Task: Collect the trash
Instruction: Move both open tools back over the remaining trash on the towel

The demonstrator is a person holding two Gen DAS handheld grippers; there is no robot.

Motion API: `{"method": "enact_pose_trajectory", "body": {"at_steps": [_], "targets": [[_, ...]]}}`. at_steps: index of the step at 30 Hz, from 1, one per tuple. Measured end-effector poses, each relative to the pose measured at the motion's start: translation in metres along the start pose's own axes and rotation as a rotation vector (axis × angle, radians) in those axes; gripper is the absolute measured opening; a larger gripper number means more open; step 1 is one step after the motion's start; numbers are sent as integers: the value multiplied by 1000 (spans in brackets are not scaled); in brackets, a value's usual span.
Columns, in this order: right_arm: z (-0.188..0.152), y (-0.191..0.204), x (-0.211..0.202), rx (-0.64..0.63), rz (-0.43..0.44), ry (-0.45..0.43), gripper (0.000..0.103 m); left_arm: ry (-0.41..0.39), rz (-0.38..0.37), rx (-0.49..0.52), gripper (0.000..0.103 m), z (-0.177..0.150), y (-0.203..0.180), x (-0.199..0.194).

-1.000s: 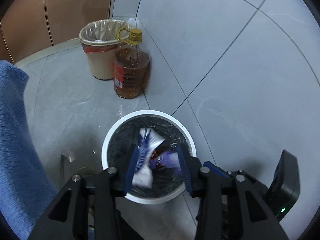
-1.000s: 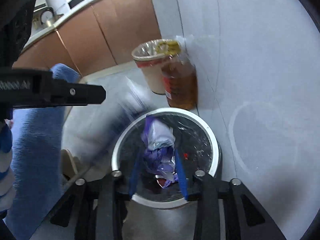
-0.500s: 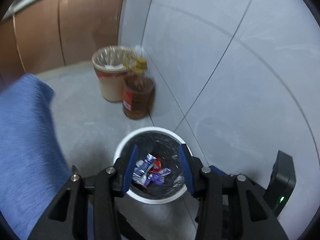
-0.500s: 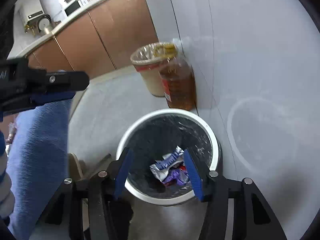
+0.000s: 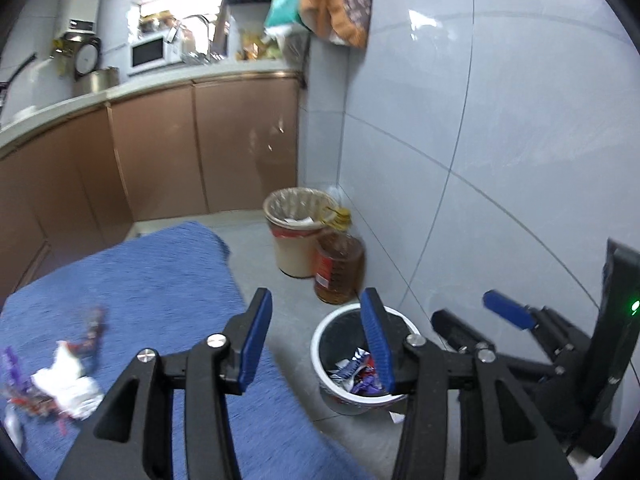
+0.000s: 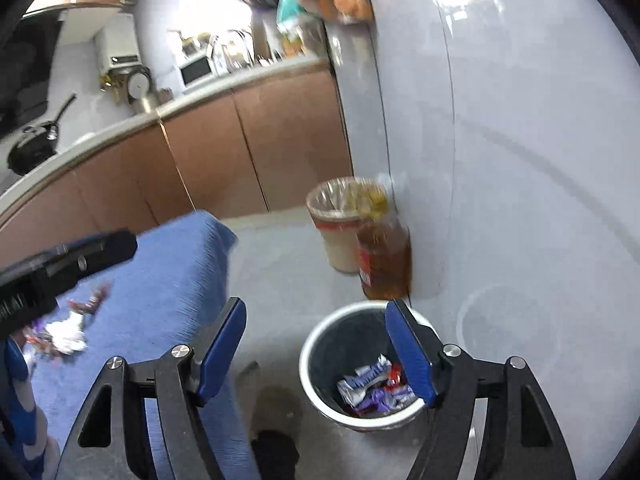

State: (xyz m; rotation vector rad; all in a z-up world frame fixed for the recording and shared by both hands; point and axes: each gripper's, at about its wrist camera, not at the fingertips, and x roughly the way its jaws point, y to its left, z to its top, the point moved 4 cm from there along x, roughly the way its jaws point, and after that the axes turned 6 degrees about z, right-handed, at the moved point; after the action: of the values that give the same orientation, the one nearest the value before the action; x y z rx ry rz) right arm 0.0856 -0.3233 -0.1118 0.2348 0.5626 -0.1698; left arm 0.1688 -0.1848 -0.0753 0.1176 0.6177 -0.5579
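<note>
A white-rimmed trash bin with a black liner stands on the floor by the wall; it also shows in the right wrist view. Crumpled purple and white wrappers lie inside it, also seen in the left wrist view. More wrappers and white paper lie on a blue cloth; they show in the right wrist view too. My left gripper is open and empty, raised above the cloth's edge and the bin. My right gripper is open and empty above the bin.
A second bin with a clear liner and an oil bottle stand against the tiled wall. Brown cabinets under a counter run along the back. The right gripper's body shows at right in the left wrist view.
Both grippers let their wrappers fall into the bin, opened wider, then rose and tilted up and back, so the blue cloth with more trash has come into view.
</note>
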Motion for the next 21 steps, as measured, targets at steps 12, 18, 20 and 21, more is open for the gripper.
{"method": "enact_pose_trajectory", "body": {"at_steps": [12, 18, 20, 21], "targets": [[18, 87, -72, -141, 52, -148, 90, -182, 192, -59, 66, -17, 65, -122], [18, 120, -96, -200, 67, -188, 96, -223, 249, -103, 68, -32, 91, -161], [16, 129, -105, -216, 65, -204, 97, -238, 270, -117, 71, -37, 97, -173], [17, 133, -109, -223, 62, -214, 98, -247, 287, -126, 74, -39, 101, -179]]}}
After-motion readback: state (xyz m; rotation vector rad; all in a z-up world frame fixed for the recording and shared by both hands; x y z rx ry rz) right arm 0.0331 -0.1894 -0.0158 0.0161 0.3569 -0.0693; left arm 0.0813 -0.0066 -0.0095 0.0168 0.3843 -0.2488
